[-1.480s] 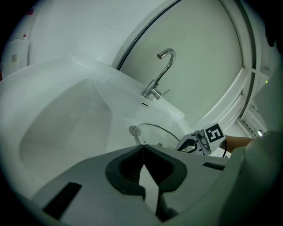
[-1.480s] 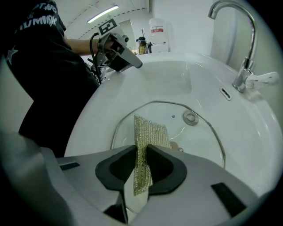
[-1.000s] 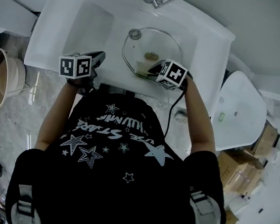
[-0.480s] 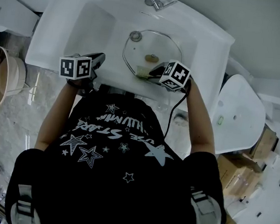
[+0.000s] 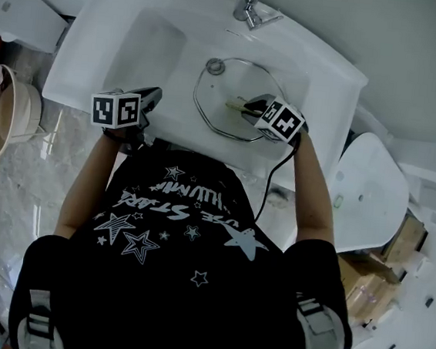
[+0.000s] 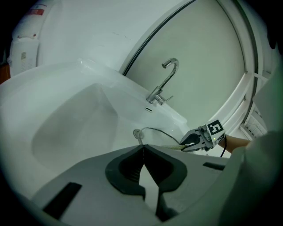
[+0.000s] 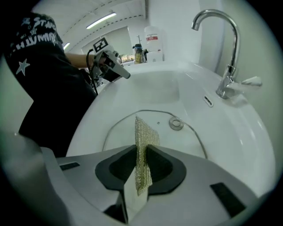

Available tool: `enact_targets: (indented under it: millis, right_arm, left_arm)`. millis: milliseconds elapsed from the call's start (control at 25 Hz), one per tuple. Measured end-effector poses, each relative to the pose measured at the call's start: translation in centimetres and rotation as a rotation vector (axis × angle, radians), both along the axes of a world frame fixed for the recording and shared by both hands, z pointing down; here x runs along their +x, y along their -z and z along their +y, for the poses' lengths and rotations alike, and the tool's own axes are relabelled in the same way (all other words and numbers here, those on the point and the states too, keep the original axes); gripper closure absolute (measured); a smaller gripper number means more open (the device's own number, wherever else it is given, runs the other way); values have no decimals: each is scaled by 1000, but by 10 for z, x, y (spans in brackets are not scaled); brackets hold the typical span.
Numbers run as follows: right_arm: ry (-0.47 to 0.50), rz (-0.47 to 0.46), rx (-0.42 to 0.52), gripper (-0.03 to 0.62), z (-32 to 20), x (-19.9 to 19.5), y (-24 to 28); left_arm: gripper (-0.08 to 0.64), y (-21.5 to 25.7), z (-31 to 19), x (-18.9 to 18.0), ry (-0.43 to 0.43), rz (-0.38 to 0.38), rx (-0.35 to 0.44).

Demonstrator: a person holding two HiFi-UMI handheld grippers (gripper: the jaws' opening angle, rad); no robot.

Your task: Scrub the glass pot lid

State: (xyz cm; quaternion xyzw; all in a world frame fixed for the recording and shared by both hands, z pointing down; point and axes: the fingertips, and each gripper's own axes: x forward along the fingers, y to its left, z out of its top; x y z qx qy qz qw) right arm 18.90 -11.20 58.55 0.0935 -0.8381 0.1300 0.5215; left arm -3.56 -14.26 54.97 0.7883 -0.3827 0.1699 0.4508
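A glass lid (image 5: 220,93) lies in a white sink (image 5: 150,46). The right gripper (image 5: 249,103) pinches a mesh pad (image 7: 142,145) over it, seemingly mid-scrub; next, press down and rub across. The left gripper (image 5: 155,93), jaws together and empty, hovers at the sink's front.

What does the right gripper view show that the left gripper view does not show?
Only the right gripper view: the weave of the golden mesh scrubbing cloth and the right gripper with its jaws clamped on it. Only the left gripper view: the left gripper with its jaws shut on nothing. Both: the white sink, the curved chrome tap and the round glass pot lid lying in the basin.
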Motion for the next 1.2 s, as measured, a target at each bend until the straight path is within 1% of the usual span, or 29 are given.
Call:
enact_targets:
  millis: [200, 280, 400, 480, 600, 760, 920, 1200]
  right_arm:
    - [114, 86, 202, 520, -38, -6, -16]
    - [143, 99, 253, 522, -52, -8, -22]
    - [174, 100, 298, 523, -70, -12, -28]
    - [190, 98, 312, 523, -81, -14, -33]
    - [215, 96, 308, 523, -91, -14, -43]
    - [233, 99, 308, 525, -101, -10, -55]
    - [200, 102, 305, 525, -112, -5, -64]
    - [120, 145, 314, 525, -123, 15, -72]
  left_arm:
    - [551, -4, -10, -4, 38, 0, -7]
    - [551, -7, -15, -3, 51, -2, -14]
    - [551, -10, -19, -5, 75, -5, -31]
    - [551, -13, -22, -8, 94, -9, -42]
    - [551, -16, -26, -12, 126, -15, -59]
    - [551, -17, -28, -12, 140, -28, -68]
    - [551, -20, -28, -9, 145, -38, -80]
    - [551, -22, -27, -3, 140, -40, -92]
